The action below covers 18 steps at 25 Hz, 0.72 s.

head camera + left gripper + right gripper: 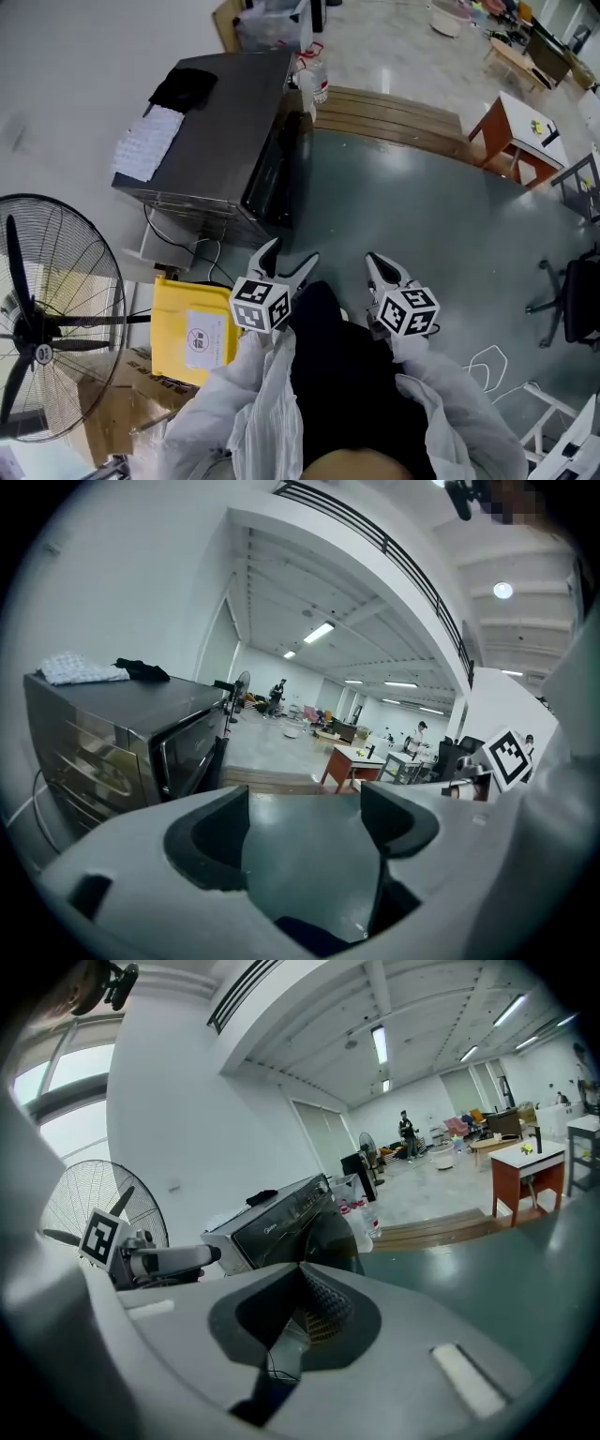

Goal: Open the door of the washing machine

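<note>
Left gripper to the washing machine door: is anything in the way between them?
No. In the head view only bare green floor lies between the left gripper and the door.

- One pale grey moulded-plastic left gripper: two pointed white fingers lined with smooth black pads.
- One matching pale grey right gripper: black inner pad faces carried a fine gridded texture.
- Two marker cubes, one per gripper: white faces printed with black square patterns; left cube, right cube.
- Two loose sleeves of thin, crinkled light grey fabric: left sleeve, right sleeve.
- One plain black garment was worn between the sleeves.
</note>
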Each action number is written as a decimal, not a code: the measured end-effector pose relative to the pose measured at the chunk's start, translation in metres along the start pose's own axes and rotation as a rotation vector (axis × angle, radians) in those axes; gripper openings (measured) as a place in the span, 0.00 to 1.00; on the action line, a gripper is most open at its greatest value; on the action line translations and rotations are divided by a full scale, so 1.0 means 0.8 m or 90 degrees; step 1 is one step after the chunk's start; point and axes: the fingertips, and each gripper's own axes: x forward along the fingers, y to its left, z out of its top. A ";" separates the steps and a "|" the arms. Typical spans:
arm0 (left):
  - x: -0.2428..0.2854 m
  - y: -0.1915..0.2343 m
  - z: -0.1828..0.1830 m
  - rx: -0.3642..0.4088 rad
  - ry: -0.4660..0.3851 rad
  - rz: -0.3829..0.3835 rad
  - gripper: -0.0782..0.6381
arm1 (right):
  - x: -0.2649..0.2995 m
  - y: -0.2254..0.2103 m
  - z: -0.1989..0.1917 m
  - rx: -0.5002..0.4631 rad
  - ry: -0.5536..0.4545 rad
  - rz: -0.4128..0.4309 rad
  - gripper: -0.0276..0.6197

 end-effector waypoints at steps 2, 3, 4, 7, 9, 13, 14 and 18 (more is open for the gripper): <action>0.010 0.007 -0.006 -0.006 0.014 0.008 0.61 | 0.012 -0.004 -0.002 0.012 0.011 0.003 0.05; 0.017 0.013 -0.010 -0.008 0.022 0.014 0.61 | 0.020 -0.006 -0.002 0.016 0.015 0.004 0.05; 0.025 0.020 -0.013 -0.009 0.029 0.021 0.61 | 0.028 -0.009 -0.001 0.018 0.019 0.005 0.05; 0.055 0.043 -0.023 -0.012 0.052 0.044 0.60 | 0.056 -0.021 0.005 0.020 0.032 0.006 0.05; 0.077 0.056 -0.028 -0.025 0.065 0.054 0.60 | 0.072 -0.031 0.009 0.016 0.049 0.008 0.05; 0.121 0.092 -0.047 -0.059 0.084 0.082 0.59 | 0.105 -0.047 0.014 0.005 0.087 0.014 0.05; 0.132 0.105 -0.052 -0.065 0.086 0.092 0.59 | 0.115 -0.052 0.015 0.003 0.093 0.014 0.05; 0.176 0.150 -0.072 -0.067 0.095 0.135 0.59 | 0.158 -0.079 0.015 -0.009 0.121 0.011 0.05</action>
